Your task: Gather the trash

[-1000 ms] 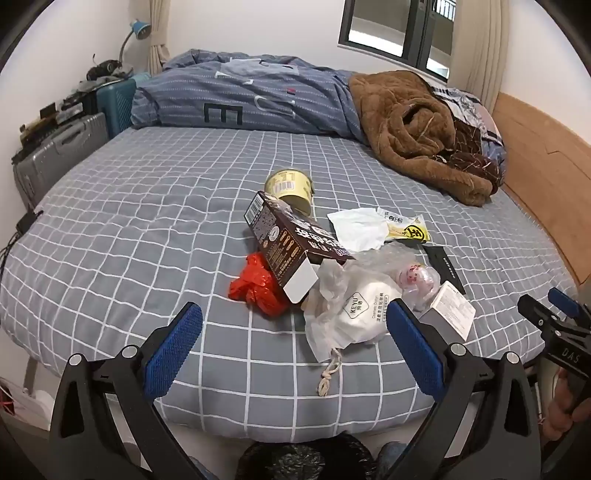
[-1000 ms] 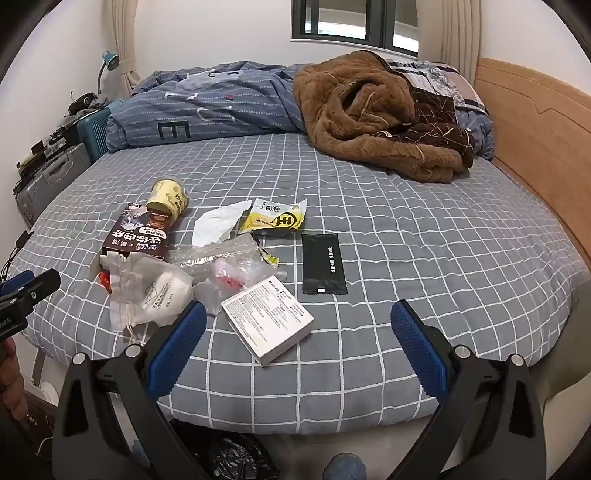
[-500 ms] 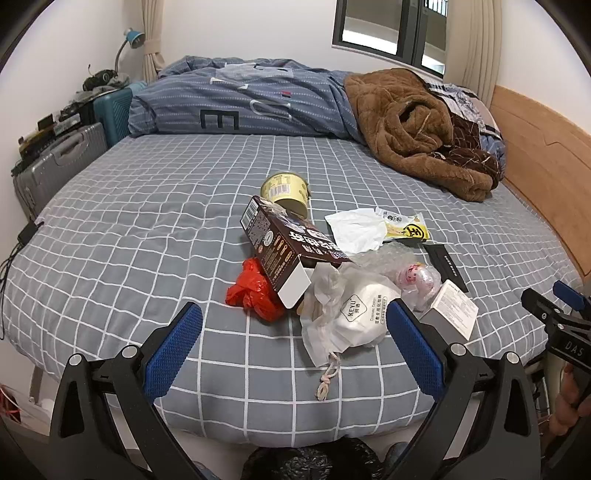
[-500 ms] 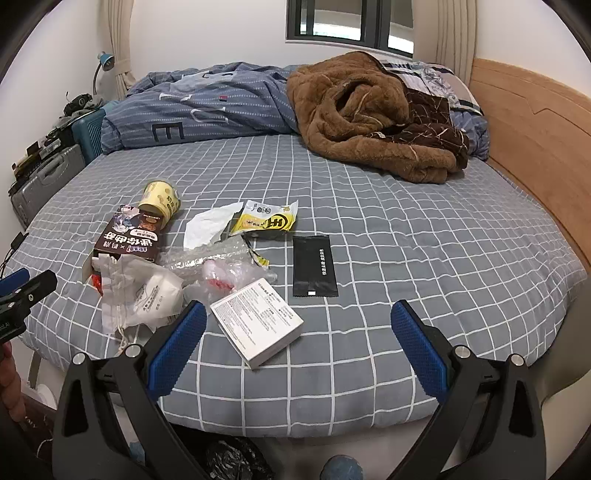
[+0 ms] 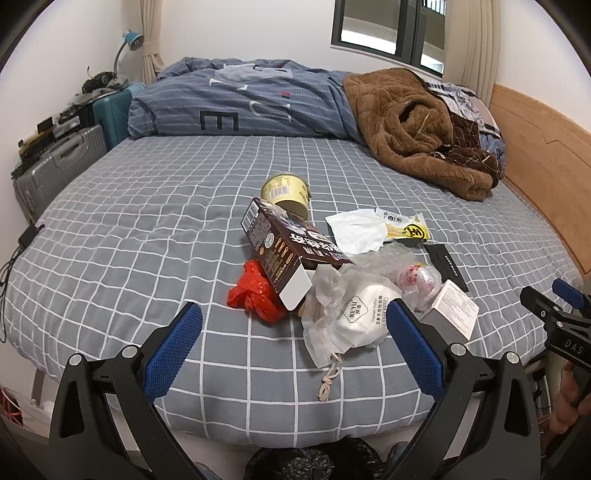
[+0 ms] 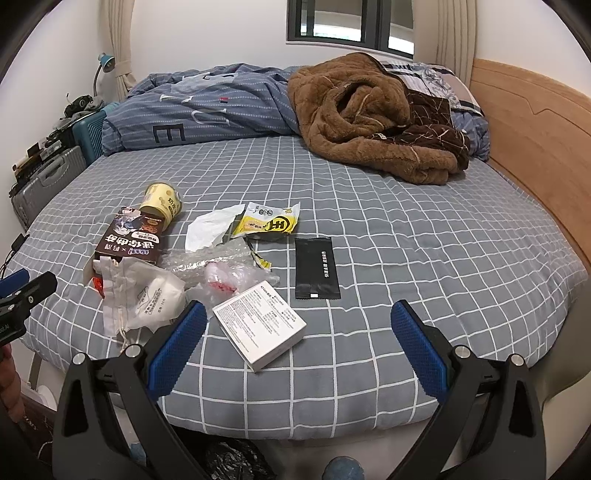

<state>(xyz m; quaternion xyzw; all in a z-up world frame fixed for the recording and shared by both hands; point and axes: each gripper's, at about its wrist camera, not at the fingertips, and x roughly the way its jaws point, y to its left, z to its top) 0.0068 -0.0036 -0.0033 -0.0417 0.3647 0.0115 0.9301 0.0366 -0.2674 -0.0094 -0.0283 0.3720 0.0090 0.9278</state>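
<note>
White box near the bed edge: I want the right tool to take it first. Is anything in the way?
Nothing visible blocks it. The white box lies bare on the bedsheet, just ahead of the open right tool.

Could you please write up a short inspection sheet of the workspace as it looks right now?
Surface: bed, grey checked sheet.
Job's things: yellow cup on its side, brown box, red bag, tissue, yellow wrapper, black sachet, white box, drawstring pouch, bubble wrap.
Clutter: brown blanket, blue duvet.
Grippers: left gripper and right gripper open, empty.
Cables: black cable at the bed's left edge.
Surroundings: suitcases, lamp, window, black bag below.
</note>
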